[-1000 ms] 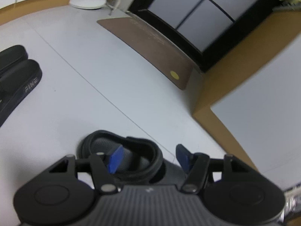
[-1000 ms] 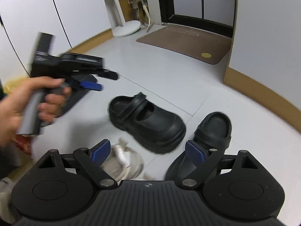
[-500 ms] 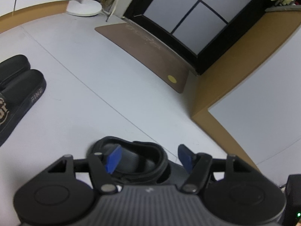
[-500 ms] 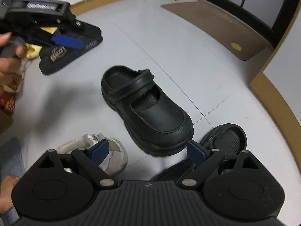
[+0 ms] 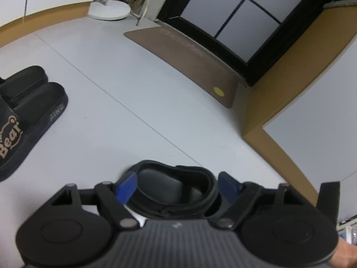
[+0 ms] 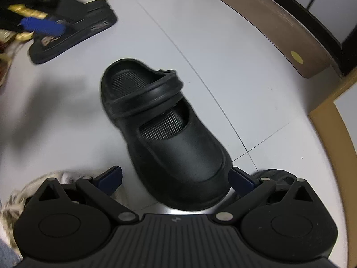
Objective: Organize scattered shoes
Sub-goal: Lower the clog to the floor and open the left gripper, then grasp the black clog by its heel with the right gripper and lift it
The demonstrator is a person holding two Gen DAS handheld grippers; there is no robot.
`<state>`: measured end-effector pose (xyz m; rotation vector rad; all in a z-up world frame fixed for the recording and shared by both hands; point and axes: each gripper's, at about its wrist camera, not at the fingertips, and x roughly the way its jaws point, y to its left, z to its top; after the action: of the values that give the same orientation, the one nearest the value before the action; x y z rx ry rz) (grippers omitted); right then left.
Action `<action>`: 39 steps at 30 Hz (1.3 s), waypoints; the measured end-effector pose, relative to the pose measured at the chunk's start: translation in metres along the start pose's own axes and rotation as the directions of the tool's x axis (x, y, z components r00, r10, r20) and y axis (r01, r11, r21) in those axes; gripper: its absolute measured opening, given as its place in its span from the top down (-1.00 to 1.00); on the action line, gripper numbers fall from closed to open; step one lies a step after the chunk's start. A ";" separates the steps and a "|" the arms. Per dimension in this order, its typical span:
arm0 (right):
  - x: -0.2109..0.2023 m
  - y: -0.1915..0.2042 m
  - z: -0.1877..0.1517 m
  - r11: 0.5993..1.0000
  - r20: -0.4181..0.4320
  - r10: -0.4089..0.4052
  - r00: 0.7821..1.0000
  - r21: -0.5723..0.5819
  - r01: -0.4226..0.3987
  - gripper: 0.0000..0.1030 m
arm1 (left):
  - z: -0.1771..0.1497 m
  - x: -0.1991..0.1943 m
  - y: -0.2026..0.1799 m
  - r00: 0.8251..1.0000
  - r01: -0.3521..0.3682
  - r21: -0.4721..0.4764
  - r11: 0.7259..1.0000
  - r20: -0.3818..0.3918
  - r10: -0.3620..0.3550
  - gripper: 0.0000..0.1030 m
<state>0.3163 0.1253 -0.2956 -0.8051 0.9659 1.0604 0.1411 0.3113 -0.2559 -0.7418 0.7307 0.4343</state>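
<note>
1. Black strap clog (image 6: 165, 131) lies on the pale floor (image 6: 234, 51), its toe between the spread right tongs (image 6: 175, 177); their jaws, just opened wider, do not touch it.
2. Its long axis runs from the toe by the tongs away to the heel, tilted left.
3. The left tongs (image 5: 176, 184), just opened wider, straddle a clog heel (image 5: 176, 189) without clearly pinching it.
4. Matte, thick-soled, ribbed insole.
</note>
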 end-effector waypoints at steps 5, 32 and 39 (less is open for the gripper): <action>0.015 -0.002 0.005 1.000 -0.016 -0.014 1.000 0.006 0.014 -1.00 | -0.003 0.004 0.003 1.000 -0.017 -0.016 1.000 0.000 0.017 -0.95; -0.009 -0.013 0.023 0.998 -0.073 0.036 0.997 0.057 -0.032 -1.00 | -0.008 0.006 0.024 0.997 -0.033 -0.058 0.998 -0.065 0.029 -0.99; 0.020 0.010 0.026 0.999 -0.141 0.018 0.990 -0.032 -0.023 -1.00 | -0.004 0.006 0.028 0.996 -0.009 -0.082 0.997 -0.088 0.002 -0.99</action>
<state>0.3169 0.1580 -0.3052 -0.9092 1.0798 1.0504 0.1269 0.3274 -0.2754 -0.8410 0.8012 0.4413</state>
